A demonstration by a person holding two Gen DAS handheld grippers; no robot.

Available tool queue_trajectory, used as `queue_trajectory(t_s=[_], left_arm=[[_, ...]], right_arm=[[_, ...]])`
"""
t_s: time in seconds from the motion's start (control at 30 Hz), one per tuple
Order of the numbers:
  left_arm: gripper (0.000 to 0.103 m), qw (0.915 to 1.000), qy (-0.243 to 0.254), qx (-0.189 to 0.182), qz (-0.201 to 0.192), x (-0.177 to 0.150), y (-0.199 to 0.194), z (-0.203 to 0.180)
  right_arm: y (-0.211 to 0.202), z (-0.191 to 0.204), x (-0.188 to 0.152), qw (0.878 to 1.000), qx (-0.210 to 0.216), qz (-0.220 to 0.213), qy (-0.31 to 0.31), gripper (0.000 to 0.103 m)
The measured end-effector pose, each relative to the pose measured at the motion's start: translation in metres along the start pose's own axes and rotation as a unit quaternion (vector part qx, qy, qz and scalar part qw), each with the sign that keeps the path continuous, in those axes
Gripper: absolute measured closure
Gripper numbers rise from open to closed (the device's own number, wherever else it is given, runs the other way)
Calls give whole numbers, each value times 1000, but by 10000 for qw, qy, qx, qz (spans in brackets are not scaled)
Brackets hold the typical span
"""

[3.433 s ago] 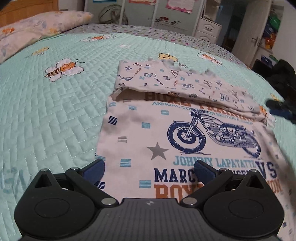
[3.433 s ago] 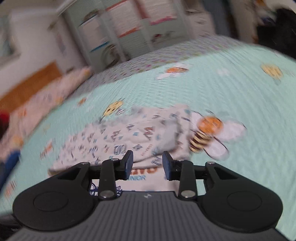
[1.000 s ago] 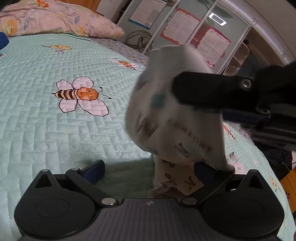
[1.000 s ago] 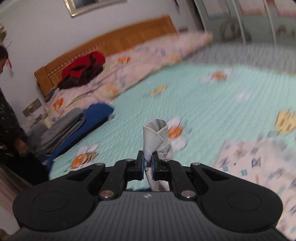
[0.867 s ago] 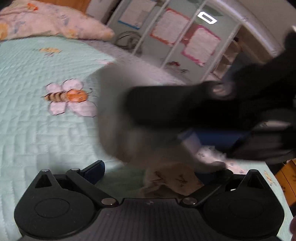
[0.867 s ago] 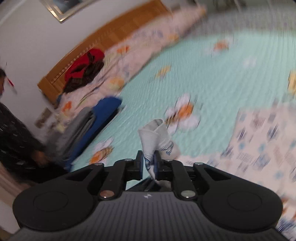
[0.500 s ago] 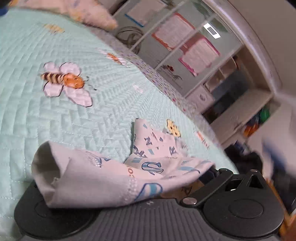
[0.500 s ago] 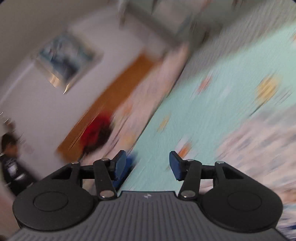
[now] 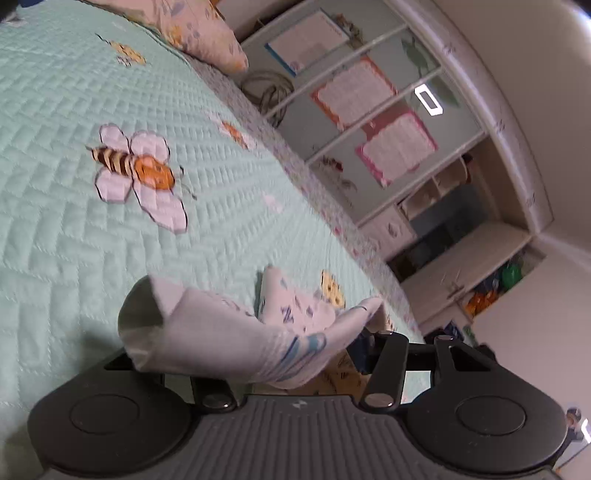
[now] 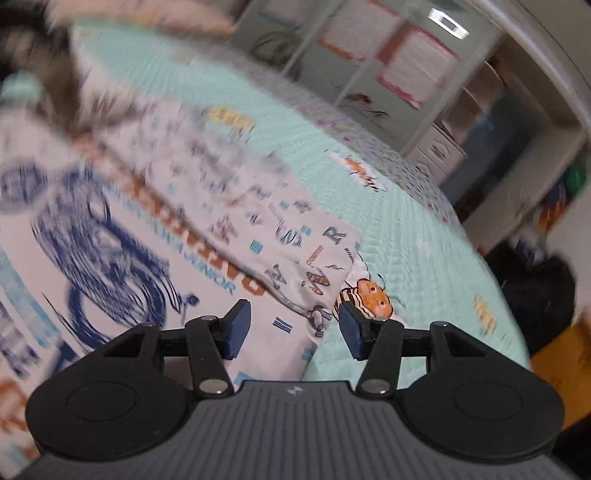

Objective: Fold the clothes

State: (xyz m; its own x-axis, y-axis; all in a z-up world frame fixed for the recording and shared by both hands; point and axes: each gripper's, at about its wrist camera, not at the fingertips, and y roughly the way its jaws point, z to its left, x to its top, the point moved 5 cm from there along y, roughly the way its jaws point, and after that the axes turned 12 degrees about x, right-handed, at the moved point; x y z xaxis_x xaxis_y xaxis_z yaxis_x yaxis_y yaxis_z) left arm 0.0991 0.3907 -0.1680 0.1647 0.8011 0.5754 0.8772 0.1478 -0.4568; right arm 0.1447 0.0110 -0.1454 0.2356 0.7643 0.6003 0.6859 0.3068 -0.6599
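Observation:
A cream printed shirt with a blue motorcycle print (image 10: 122, 258) lies on the mint quilted bedspread (image 10: 369, 229). Its lettered sleeve (image 10: 280, 236) is folded across the top. My right gripper (image 10: 291, 328) is open, just above the sleeve's cuff at the shirt's right edge. In the left wrist view a fold of the shirt (image 9: 236, 332) drapes over my left gripper (image 9: 280, 354) and hides the left finger; only the right finger (image 9: 384, 354) shows, so its state is unclear.
A bee print (image 9: 136, 173) marks the bedspread (image 9: 74, 258). A floral pillow (image 9: 192, 26) lies at the head. Wardrobe doors with posters (image 9: 369, 122) and shelves stand beyond the bed. A dark bundle (image 10: 535, 295) sits off the bed's right side.
My right gripper let go of the sleeve cuff, opened, and swung back over the shirt. The cloth it dropped now lies draped over my left gripper.

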Motion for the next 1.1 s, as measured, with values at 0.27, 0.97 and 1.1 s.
queue_trajectory(t_s=[0.27, 0.97, 1.1], left_arm=[[39, 9998, 3, 17, 204, -5, 8, 2], [26, 9991, 155, 102, 377, -10, 15, 2], [26, 9991, 165, 104, 383, -10, 15, 3]], right_arm=[[17, 0, 13, 9972, 162, 78, -728, 47], [37, 3, 15, 9811, -374, -195, -1889, 33], [40, -7, 15, 9823, -432, -105, -1819, 33]])
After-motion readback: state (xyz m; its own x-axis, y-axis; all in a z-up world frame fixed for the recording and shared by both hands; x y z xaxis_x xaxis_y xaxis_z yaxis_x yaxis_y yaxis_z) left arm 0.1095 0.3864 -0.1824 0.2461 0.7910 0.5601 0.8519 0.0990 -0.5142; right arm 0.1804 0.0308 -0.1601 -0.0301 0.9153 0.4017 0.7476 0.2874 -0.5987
